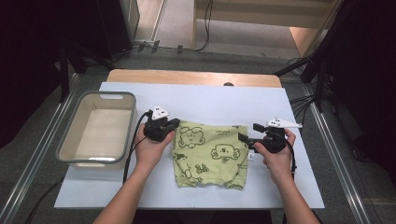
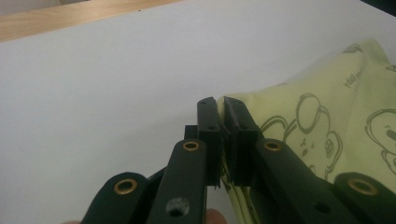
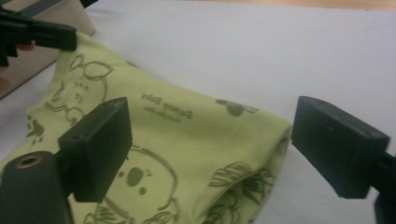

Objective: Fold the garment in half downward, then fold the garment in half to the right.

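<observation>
Two tools flank your green cloth [image 1: 210, 154] on the desk [image 1: 280, 186]: left tool [image 1: 173, 124] pinches its far left corner, right tool [image 1: 247, 135] gapes empty beside the right edge.

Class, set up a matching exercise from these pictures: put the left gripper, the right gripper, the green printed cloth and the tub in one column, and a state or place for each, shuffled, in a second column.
Things:
1. left gripper
2. right gripper
3. green printed cloth
4. tub

States or places:
A. jaws wide apart, pads off the cloth
B. at the table's left end
C. lying folded between the two hands
D. clamped on a corner of the cloth

Pairs: 1-D, 2-A, 3-C, 4-B
</observation>
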A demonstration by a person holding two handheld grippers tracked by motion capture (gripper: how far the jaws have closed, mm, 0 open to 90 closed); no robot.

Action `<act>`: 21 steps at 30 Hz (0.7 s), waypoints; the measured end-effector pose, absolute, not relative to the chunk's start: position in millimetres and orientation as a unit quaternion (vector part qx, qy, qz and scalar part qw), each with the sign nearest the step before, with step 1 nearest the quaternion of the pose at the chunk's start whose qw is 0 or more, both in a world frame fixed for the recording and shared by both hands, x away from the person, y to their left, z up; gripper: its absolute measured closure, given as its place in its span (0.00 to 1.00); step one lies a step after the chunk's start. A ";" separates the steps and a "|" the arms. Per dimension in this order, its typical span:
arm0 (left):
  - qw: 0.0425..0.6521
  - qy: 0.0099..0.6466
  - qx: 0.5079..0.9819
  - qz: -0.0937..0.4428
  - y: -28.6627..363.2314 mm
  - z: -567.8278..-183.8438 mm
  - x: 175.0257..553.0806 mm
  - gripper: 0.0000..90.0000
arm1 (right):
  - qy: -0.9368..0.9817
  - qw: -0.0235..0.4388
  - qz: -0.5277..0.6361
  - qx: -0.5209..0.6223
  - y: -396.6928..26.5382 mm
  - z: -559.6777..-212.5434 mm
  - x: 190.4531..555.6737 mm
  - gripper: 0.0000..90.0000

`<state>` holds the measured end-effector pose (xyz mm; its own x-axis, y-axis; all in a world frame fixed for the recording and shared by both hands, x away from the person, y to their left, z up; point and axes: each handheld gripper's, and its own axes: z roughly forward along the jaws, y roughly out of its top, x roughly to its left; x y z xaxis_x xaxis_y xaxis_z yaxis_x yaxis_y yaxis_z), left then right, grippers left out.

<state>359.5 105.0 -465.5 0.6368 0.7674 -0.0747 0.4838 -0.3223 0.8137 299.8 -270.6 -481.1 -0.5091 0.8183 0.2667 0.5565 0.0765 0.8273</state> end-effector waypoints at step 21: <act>0.437 0.387 0.796 0.158 103.6 -460.0 359.0 0.95 | 0.750 0.122 0.509 0.403 -196.0 -463.7 243.2 0.00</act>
<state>359.0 103.6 -460.0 0.6500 0.7550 -0.0870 0.4787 -0.3177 0.8185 243.2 -196.0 -463.7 -0.6447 0.7296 0.2279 0.4810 0.1555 0.8628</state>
